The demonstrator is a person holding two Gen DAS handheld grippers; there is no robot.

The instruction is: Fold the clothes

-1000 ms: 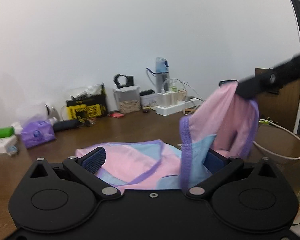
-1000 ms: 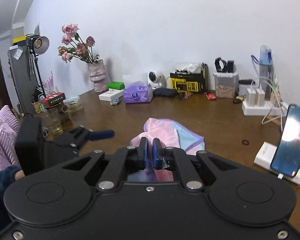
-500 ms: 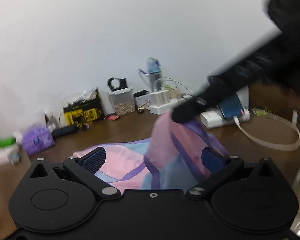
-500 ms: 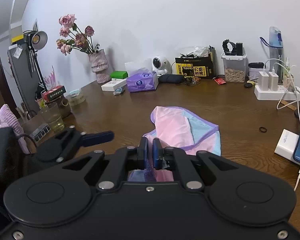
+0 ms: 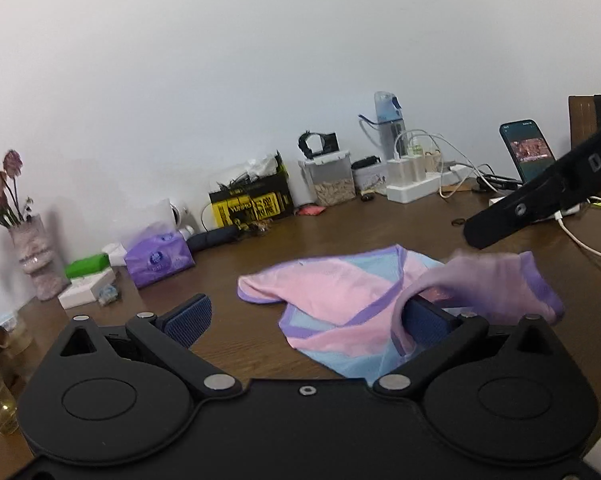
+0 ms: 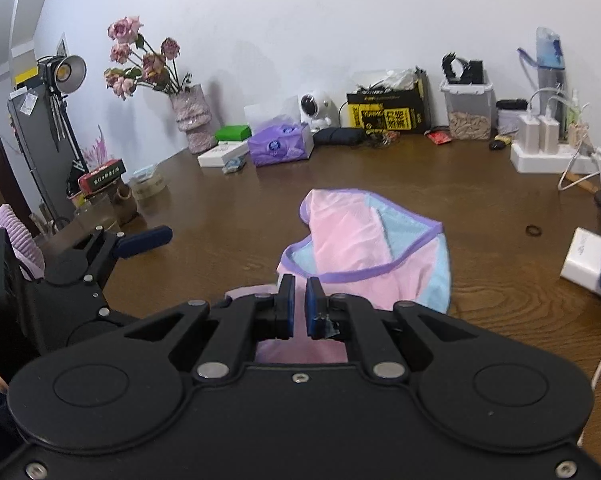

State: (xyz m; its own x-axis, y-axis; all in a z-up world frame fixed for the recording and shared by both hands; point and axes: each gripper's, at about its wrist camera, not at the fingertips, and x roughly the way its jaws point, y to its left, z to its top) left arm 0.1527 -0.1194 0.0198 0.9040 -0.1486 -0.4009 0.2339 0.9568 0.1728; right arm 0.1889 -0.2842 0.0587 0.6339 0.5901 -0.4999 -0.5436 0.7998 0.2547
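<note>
A first fold is judged to be under way but unfinished—no neat stack is seen anywhere, and only one garment is in play. In the right wrist view, at the left edge, the left tongs are seen over bare wood; their pads are spread wide though closing slightly, and in the left wrist view the cloth is draped over the right-hand pad without being pinched. Toward the lower middle of the right wrist view, the right tongs are pressed nearly together on a pink flap of the garment, which is carried over the rest of the cloth. The garment itself lies in the middle of the brown table, well apart from the clutter along the wall at the top of the frame. It is thin and soft—pink and pale blue panels edged with purple binding—and is rumpled, partly doubled over, with uneven edges. Flattening and further folds are judged still to be needed.
</note>
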